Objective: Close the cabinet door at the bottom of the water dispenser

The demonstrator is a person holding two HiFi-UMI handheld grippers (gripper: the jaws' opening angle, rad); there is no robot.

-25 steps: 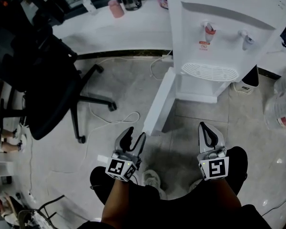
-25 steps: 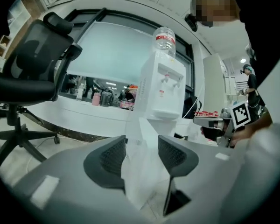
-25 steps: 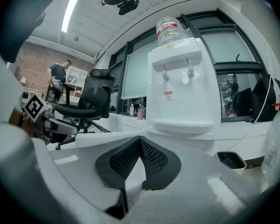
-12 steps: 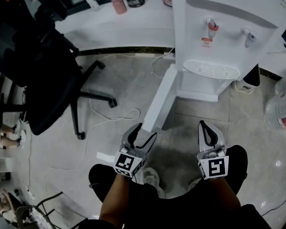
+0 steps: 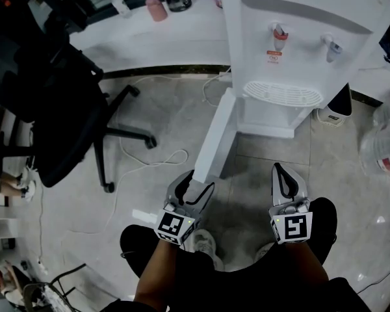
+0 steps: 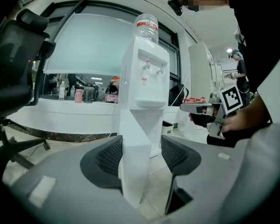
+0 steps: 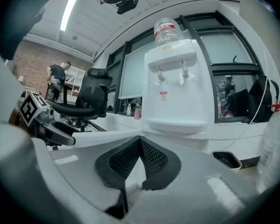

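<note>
The white water dispenser point(image 5: 299, 38) stands at the upper right of the head view, its bottom cabinet door point(image 5: 218, 138) swung out toward me. My left gripper point(image 5: 194, 187) is at the door's free edge and open. In the left gripper view point(image 6: 141, 141) the door edge point(image 6: 133, 171) stands between the pads, close against the left one and clear of the right one. Its jaws have just been closing a little. My right gripper point(image 5: 287, 181) is shut and empty, hanging level in front of the dispenser point(image 7: 177, 87), with its tips point(image 7: 140, 140) meeting.
A black office chair point(image 5: 52, 96) stands at the left, and a white cable point(image 5: 149, 161) loops across the floor beside it. A large water bottle point(image 5: 383, 142) is at the right edge. A white counter point(image 5: 143, 41) with a pink cup point(image 5: 157, 8) runs behind.
The left gripper has moved right to the door's edge and its jaws stand wider apart, with the edge now between them. The right gripper has not moved.
</note>
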